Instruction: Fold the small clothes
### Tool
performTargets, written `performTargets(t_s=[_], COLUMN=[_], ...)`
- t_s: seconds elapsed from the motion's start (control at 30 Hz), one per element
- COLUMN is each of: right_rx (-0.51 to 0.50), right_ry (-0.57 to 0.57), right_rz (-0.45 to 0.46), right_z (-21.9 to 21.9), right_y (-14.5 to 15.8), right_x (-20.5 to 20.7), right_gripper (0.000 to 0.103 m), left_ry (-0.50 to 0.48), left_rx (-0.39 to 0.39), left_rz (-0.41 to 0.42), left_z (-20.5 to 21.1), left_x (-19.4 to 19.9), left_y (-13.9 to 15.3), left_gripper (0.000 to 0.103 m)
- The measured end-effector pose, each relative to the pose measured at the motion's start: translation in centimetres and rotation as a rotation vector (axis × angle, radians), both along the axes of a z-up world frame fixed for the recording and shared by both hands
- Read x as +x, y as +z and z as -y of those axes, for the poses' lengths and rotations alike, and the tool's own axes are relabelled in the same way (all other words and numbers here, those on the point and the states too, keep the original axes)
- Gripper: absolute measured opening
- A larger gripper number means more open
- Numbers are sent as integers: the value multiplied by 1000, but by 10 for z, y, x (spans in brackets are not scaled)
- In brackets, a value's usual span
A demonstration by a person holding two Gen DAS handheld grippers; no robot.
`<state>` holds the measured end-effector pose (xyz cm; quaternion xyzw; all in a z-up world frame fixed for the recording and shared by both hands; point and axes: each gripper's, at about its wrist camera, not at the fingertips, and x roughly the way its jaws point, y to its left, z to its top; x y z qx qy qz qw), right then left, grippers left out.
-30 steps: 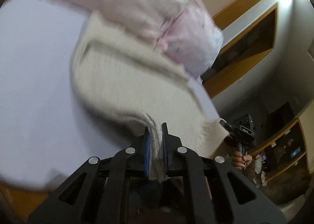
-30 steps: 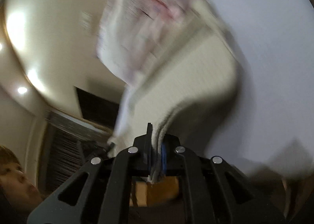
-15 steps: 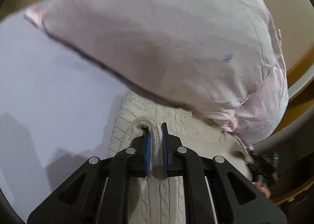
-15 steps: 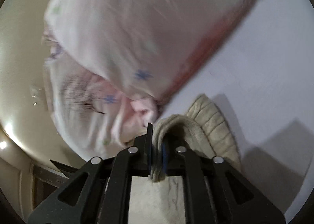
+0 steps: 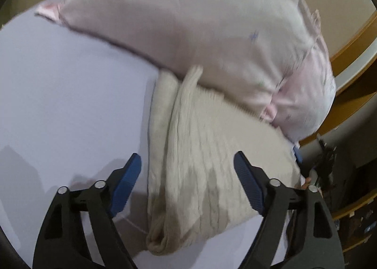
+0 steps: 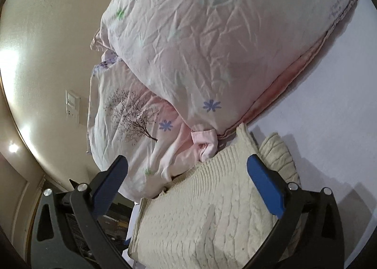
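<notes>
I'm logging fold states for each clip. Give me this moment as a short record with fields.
garment: cream knit sweater, folded, lying on the white sheet
far edge: touches the pink pillow
left gripper: open, holding nothing, jaws either side of the sweater
right gripper: open, holding nothing
second pillow: tree-print pillow beneath the pink one

Pillow (image 6: 212, 45): pale pink, small flower print, far side of the sheet.
Second pillow (image 6: 122, 122): tree print, tucked under the first, left.
Bed sheet (image 5: 70, 104): pale lavender.
Wall switch (image 6: 73, 104): far left wall.
</notes>
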<state>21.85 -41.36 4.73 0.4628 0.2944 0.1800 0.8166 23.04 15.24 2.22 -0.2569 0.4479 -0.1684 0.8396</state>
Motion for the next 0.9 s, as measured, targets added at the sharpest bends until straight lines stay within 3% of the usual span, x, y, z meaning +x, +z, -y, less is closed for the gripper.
performTargets(t_s=[0.13,0.2,0.27,0.33,0.4,0.5,0.6,0.7,0.83,0.9], right_rx=[18,34,50,60,72,72,31,-55,-230,-234], right_ry=[3,11,27,39,44,34,9,-26,-67,-69], right_rz=[3,6,6,2,7,32,62,85,75,40], right_z=[-9,-10,-10,-8,-5,4,13,21,34,42], right_y=[4,5,4,4,6,14,26,40,48,44], right_x=[14,15,15,15,14,10,3,-3,-7,-6], right_gripper=[101,101,101,101,101,101,101,101,101,101], left_ry=[28,58,90,114,122,60,-80,-252,-438,-513], left_rx=[-33,-100,-207,-285,-418,-441,-503,-518,-418,-350], left_rz=[-10,-43,-98,-117,-99,13,120,154,49,-32], left_z=[0,-4,-11,-17,-21,5,63,152,285,330], left_x=[0,1,5,4,0,-3,3,18,46,52], left_y=[-9,-17,-32,-36,-29,13,57,74,42,24], left_gripper=[69,51,23,21,19,17,16,16,16,16])
